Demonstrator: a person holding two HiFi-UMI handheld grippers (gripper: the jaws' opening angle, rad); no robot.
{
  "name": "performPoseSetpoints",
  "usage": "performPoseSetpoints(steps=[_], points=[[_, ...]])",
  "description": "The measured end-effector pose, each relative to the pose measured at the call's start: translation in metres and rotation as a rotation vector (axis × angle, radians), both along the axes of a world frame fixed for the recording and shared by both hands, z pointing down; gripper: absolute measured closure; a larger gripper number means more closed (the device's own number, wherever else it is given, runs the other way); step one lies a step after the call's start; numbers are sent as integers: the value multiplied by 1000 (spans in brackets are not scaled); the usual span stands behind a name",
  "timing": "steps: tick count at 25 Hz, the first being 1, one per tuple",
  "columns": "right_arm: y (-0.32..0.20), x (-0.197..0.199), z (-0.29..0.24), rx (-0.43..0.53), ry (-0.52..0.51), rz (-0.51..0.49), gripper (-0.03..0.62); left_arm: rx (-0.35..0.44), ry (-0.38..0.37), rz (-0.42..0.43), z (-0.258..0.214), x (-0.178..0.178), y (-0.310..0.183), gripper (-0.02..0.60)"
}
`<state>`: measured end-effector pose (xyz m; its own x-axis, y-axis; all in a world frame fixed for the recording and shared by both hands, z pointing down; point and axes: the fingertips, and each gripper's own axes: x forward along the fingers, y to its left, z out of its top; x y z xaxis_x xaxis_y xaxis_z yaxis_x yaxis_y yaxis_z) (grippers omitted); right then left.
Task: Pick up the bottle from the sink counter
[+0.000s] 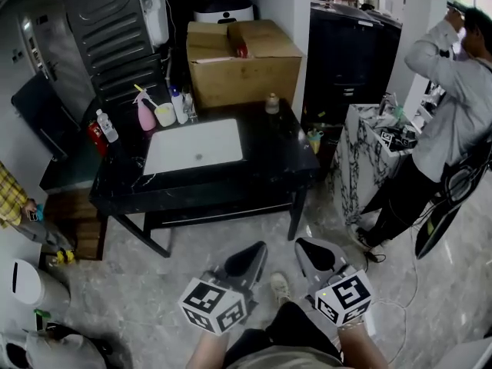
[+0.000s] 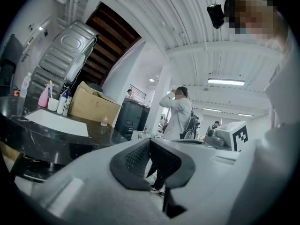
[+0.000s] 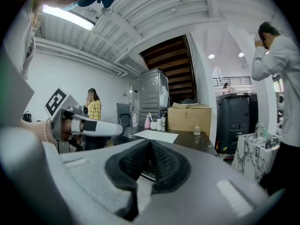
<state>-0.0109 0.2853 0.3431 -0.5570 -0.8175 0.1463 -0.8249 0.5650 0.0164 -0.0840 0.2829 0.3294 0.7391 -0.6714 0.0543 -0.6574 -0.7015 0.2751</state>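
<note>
A black counter (image 1: 269,164) with a white sink (image 1: 192,148) stands ahead of me. Along its back stand a clear water bottle (image 1: 106,126), a pink spray bottle (image 1: 145,114), a white bottle with a blue top (image 1: 178,104) and, apart at the right, a small clear bottle (image 1: 271,103). That small bottle (image 3: 197,130) also shows in the right gripper view. Both grippers hang low, well short of the counter. My left gripper (image 1: 256,248) is shut and empty, as is my right gripper (image 1: 305,244). Each own view shows the pads pressed together: left gripper (image 2: 150,144), right gripper (image 3: 151,144).
A cardboard box (image 1: 242,60) sits at the counter's back. A white cup (image 1: 164,114) stands by the spray bottle. A marble-patterned stand (image 1: 369,156) and a person in grey (image 1: 453,106) are to the right; a person in yellow (image 1: 11,198) stands left.
</note>
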Motion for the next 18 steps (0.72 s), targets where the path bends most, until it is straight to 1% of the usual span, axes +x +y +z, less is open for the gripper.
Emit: performPoseSetpoints(steps=[3, 7, 10, 13, 15, 18], points=[[-25, -5, 0, 1, 2, -20, 591, 0, -14, 7, 1, 2, -23, 575], [-64, -6, 5, -8, 13, -31, 591, -11, -14, -6, 6, 2, -60, 575], [-97, -4, 12, -17, 16, -37, 591, -20, -9, -35, 9, 1, -93, 575], [-132, 2, 9, -14, 9, -47, 591, -13, -13, -58, 4, 1, -127, 575], [-158, 6, 3, -1, 0, -51, 591, -2, -23, -76, 0, 0, -151, 575], [-192, 12, -7, 22, 0, -60, 591, 8, -15, -115, -6, -3, -185, 575]])
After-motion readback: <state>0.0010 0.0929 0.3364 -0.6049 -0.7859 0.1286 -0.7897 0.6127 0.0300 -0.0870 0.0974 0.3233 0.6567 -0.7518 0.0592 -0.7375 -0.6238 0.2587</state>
